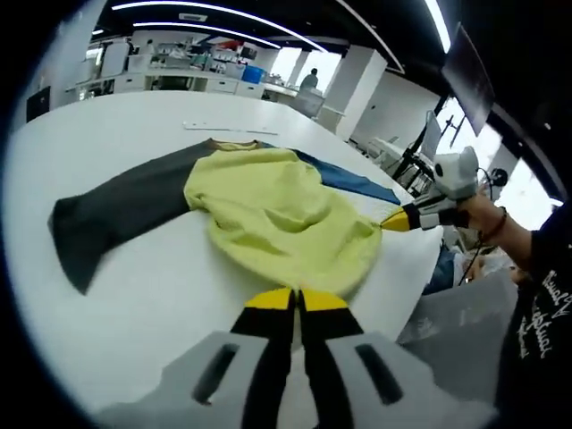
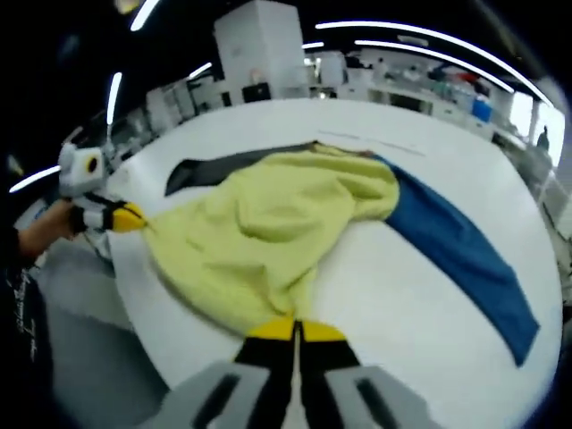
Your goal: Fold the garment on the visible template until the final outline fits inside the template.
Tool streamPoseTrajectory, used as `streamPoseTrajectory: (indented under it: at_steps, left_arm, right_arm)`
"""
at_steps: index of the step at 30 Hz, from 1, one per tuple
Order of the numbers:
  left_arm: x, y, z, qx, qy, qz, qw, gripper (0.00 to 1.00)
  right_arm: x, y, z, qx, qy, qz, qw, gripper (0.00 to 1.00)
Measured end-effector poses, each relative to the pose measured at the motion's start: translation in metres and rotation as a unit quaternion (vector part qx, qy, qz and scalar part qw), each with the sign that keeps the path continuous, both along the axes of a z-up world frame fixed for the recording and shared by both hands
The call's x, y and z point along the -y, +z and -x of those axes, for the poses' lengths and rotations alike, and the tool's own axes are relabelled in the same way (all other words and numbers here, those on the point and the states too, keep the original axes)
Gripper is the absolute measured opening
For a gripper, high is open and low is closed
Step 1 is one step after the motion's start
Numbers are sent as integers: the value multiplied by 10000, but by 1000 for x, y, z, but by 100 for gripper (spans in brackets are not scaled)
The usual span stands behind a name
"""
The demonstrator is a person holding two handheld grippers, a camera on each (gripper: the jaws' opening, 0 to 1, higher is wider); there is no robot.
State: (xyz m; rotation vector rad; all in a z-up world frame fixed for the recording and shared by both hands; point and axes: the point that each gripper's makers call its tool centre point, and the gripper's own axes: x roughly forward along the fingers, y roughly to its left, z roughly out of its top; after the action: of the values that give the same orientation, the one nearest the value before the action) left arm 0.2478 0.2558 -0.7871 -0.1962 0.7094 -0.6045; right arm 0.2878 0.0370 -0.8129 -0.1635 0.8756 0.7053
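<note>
The garment lay crumpled on the white table, sleeves spread lengthwise across it, collar pointing away. Left gripper and right gripper each clamped its yellow hem.

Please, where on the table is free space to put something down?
The white table is bare below the dark sleeve, and beyond the collar. In the right gripper view it is bare between the yellow body and the blue sleeve. Both tools crowd the hem.
</note>
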Motion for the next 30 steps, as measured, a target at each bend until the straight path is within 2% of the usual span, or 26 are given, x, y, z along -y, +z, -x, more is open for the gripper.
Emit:
streamPoseTrajectory:
  at_steps: [11,15,18,22,27,30]
  left_arm:
    - [-8,-10,7,-190,104,-154,9996,0]
    - [-11,-11,6,-217,149,-144,9995,0]
    - [-13,-13,5,-233,165,-198,9994,0]
    - [-15,-16,5,-258,174,-311,9990,0]
    - [-18,-19,6,-302,180,-370,9987,0]
    - [-18,-19,5,-307,199,-368,9987,0]
  right_arm:
    - [-6,-12,10,-189,2,-128,9997,0]
    - [-5,-7,-1,-174,-231,-443,9986,1]
    - [-3,-8,-6,-217,-238,-440,9985,8]
    - [-8,-12,-11,-273,-164,-526,9981,12]
    - [-14,-20,-13,-380,-8,-520,9979,12]
    - [-15,-26,-14,-443,31,-488,9978,9]
